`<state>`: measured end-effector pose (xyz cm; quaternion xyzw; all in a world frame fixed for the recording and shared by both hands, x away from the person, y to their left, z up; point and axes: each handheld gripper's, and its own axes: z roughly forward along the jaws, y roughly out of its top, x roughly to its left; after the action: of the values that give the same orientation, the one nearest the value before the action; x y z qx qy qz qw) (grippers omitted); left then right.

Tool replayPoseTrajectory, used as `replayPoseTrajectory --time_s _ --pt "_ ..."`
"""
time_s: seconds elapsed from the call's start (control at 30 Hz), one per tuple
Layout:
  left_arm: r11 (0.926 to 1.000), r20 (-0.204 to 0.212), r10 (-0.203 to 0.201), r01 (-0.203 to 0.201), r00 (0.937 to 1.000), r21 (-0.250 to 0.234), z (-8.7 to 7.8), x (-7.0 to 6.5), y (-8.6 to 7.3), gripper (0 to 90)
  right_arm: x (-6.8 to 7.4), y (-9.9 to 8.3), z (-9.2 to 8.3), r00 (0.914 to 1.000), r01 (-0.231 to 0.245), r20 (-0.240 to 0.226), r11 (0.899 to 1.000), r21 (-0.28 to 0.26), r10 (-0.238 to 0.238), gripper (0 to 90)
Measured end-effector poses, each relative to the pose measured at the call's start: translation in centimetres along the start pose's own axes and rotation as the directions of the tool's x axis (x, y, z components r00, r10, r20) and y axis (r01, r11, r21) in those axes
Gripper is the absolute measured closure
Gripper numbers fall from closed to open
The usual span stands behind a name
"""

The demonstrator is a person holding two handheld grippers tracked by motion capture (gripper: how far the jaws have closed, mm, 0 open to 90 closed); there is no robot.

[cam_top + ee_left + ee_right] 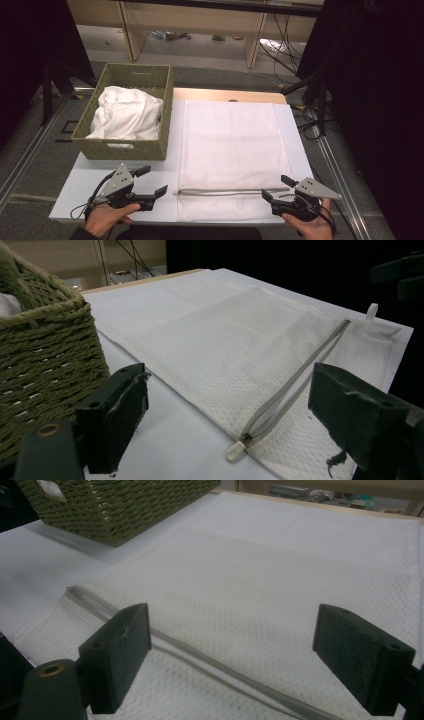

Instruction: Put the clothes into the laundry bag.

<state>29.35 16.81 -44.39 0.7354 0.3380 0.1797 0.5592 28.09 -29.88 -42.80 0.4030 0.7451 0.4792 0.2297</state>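
We hold both claws spread, empty: left claw (152,181) by the zipper pull (235,451), right claw (277,189) at the other zipper (225,191) end. Mesh bag (232,150) lies flat on tabletop (125,197). Risk: thin mesh bunches, pull slips from pads.

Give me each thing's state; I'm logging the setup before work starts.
mesh laundry bag: flat, zipper closed
zipper pull: at the left end
basket: upright, holds crumpled white cloth
left hand-held gripper: open, empty
right hand-held gripper: open, empty
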Motion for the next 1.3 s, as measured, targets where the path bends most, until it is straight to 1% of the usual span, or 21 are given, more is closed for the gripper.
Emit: replayPoseTrajectory --time_s 0.2,0.23,0.33,0.37,0.43,0.47,0.53,0.6,0.67,0.77,0.8,0.9,0.93,0.97,1.03,1.07,1.1,1.13,1.23,1.27,1.3 --pt "0.9997 0.002 0.018 -0.018 0.9998 0.017 0.1 0.2 0.0 15.8 -0.2 0.0 0.1 1.0 -0.001 -0.002 1.0 0.004 0.001 16.4" --pt "0.9995 0.007 0.024 -0.024 0.9997 0.018 0.2 0.2 0.1 15.8 -0.1 -0.1 0.2 0.9996 -0.023 -0.018 1.0 0.008 0.024 16.4" --pt "0.9996 0.001 0.017 -0.017 0.9998 0.024 0.2 0.3 0.1 15.8 -0.3 -0.1 0.3 1.0 -0.003 0.001 1.0 0.017 0.003 16.4" --pt "0.9995 -0.003 0.003 -0.002 1.0 0.031 0.3 0.2 0.0 15.9 -0.3 -0.1 0.3 1.0 -0.006 0.0 1.0 0.019 0.006 16.4" --pt "0.9993 -0.005 0.012 -0.011 0.9999 0.036 0.3 0.3 0.0 15.9 -0.1 -0.1 0.3 0.9995 -0.031 -0.005 0.999 0.027 0.031 16.5" --pt "0.9994 -0.002 -0.004 0.004 1.0 0.035 0.4 0.3 -0.1 15.9 -0.2 -0.1 0.5 1.0 0.002 -0.002 1.0 0.031 -0.001 16.8" --pt "0.9991 -0.009 0.004 -0.003 1.0 0.042 0.3 0.3 -0.1 16.0 -0.1 0.1 0.4 0.9998 0.014 -0.013 0.999 0.042 -0.014 17.0" --pt "0.9991 -0.015 0.003 -0.002 0.9999 0.042 0.2 0.3 0.0 16.0 0.0 0.1 0.7 0.9995 -0.001 -0.031 0.999 0.037 0.003 16.9" --pt "0.9993 -0.009 0.012 -0.011 0.9999 0.036 0.2 0.4 0.0 16.1 0.1 0.2 0.7 0.9998 0.001 -0.018 0.999 0.054 0.0 16.8" --pt "0.9989 -0.015 0.005 -0.004 0.9999 0.046 0.2 0.4 0.0 16.2 0.1 0.3 0.9 0.9996 0.003 -0.028 0.999 0.033 -0.002 16.7" --pt "0.9988 -0.014 0.014 -0.013 0.9998 0.047 0.2 0.5 -0.1 16.2 -0.1 0.4 0.9 0.9995 0.022 -0.025 0.999 0.047 -0.021 16.6" --pt "0.9982 -0.022 0.016 -0.014 0.9996 0.059 0.2 0.7 -0.1 16.5 -0.1 0.6 1.5 0.9998 0.019 -0.011 0.998 0.068 -0.018 16.4" --pt "0.9986 -0.027 0.012 -0.011 0.9996 0.053 0.2 0.7 -0.1 16.5 -0.2 0.6 1.7 0.9991 0.042 -0.014 0.996 0.077 -0.041 16.4" --pt "0.9987 -0.03 0.01 -0.008 0.9995 0.051 0.2 0.8 -0.1 16.5 -0.2 0.6 2.0 0.9993 0.029 -0.024 0.996 0.082 -0.027 16.4" --pt "0.9985 -0.03 0.012 -0.01 0.9995 0.054 0.2 0.8 -0.1 16.5 -0.3 0.6 2.3 0.999 0.042 -0.017 0.994 0.097 -0.04 16.5" --pt "0.9984 -0.028 0.006 -0.005 0.9996 0.056 0.3 0.8 -0.1 16.5 -0.3 0.7 2.5 0.9984 0.042 -0.043 0.993 0.112 -0.037 16.5" --pt "0.9983 -0.034 -0.001 0.003 0.9994 0.057 0.3 0.8 -0.1 16.5 -0.3 0.7 2.6 0.9991 0.04 -0.019 0.993 0.113 -0.038 16.5" --pt "0.9979 -0.032 0.013 -0.011 0.9994 0.063 0.3 0.8 -0.1 16.5 -0.4 0.8 3.0 0.9986 0.039 -0.04 0.993 0.107 -0.035 16.4" --pt "0.9979 -0.034 0.002 0.0 0.9994 0.065 0.4 0.8 -0.1 16.5 -0.4 0.9 3.5 0.9979 0.062 -0.026 0.989 0.134 -0.059 20.4" --pt "0.9977 -0.037 0.002 0.001 0.9993 0.068 0.4 0.9 -0.1 16.5 -0.6 0.9 4.5 0.9934 0.099 -0.075 0.981 0.169 -0.087 27.4" --pt "0.9977 -0.035 -0.001 0.004 0.9994 0.067 0.4 0.9 -0.2 16.5 -0.8 0.9 4.9 0.9912 0.118 -0.082 0.977 0.176 -0.105 26.3"
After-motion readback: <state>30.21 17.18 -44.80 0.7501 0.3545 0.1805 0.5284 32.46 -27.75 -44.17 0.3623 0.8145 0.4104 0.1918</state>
